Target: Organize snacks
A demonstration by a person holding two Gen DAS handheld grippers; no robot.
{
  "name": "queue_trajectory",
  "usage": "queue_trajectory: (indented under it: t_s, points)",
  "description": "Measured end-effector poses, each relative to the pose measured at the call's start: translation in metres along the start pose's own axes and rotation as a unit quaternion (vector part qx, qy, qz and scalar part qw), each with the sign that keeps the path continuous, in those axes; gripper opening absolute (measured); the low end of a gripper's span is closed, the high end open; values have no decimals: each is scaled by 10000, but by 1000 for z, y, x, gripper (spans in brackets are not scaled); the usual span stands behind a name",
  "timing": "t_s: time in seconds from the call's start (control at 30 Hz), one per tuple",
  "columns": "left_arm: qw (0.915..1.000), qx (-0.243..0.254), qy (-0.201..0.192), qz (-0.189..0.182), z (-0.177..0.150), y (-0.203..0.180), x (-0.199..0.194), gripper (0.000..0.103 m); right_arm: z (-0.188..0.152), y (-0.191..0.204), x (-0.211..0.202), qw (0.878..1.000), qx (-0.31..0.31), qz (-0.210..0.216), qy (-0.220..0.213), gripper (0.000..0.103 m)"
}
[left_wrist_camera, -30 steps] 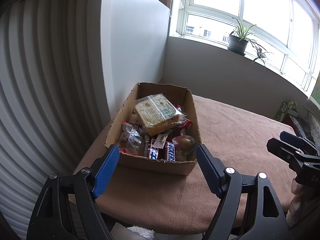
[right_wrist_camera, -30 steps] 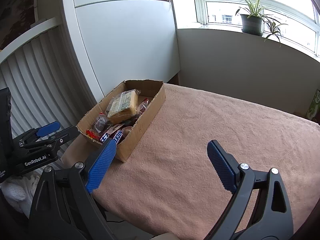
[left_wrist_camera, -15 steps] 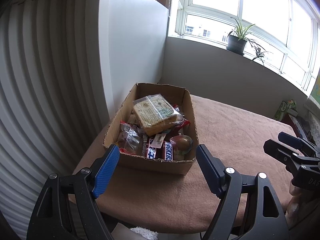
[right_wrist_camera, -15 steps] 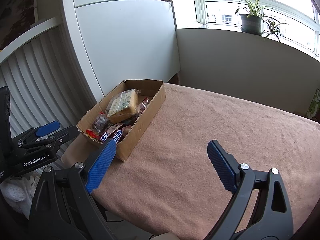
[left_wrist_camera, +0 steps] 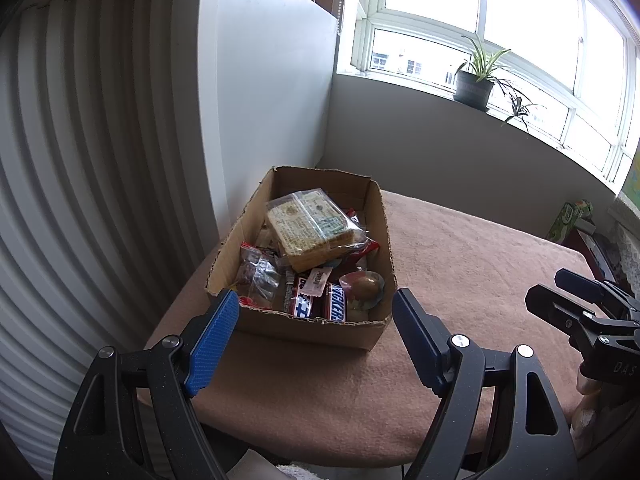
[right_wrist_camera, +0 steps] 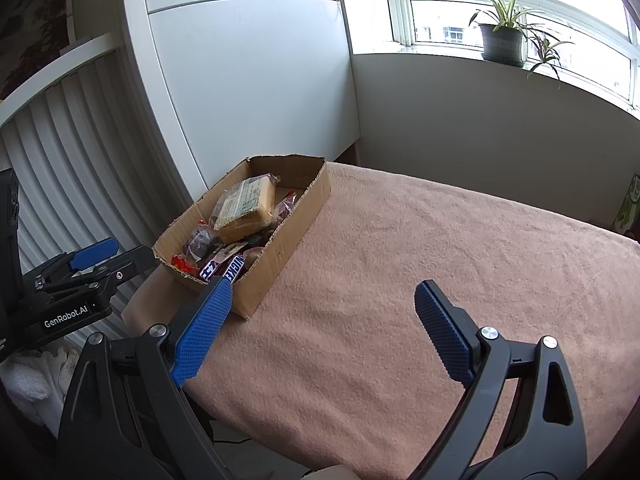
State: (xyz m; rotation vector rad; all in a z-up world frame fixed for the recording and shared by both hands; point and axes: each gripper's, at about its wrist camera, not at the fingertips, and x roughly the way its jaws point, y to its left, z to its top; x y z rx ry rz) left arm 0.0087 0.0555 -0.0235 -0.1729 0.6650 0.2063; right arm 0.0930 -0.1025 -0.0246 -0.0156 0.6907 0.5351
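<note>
Both grippers, left [left_wrist_camera: 316,310] and right [right_wrist_camera: 322,300], gaped empty before a cardboard box [left_wrist_camera: 320,326] of snacks [left_wrist_camera: 312,232] on a table [right_wrist_camera: 420,260].

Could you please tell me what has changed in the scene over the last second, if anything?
Nothing visibly changed. The left gripper and the right gripper are both open and empty, short of the cardboard box, and nothing was picked up or let go. The wrapped sandwich and the Snickers bars lie in the box as before, on the brown cloth.
</note>
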Motion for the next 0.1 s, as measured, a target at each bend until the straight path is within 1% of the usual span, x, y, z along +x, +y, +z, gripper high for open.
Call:
queue_trajectory:
  t_s: [0.1]
  points:
    - [10000,-5,-10,-9,0,1,0,79,0,-1,0,10000,38,-11,-2,95]
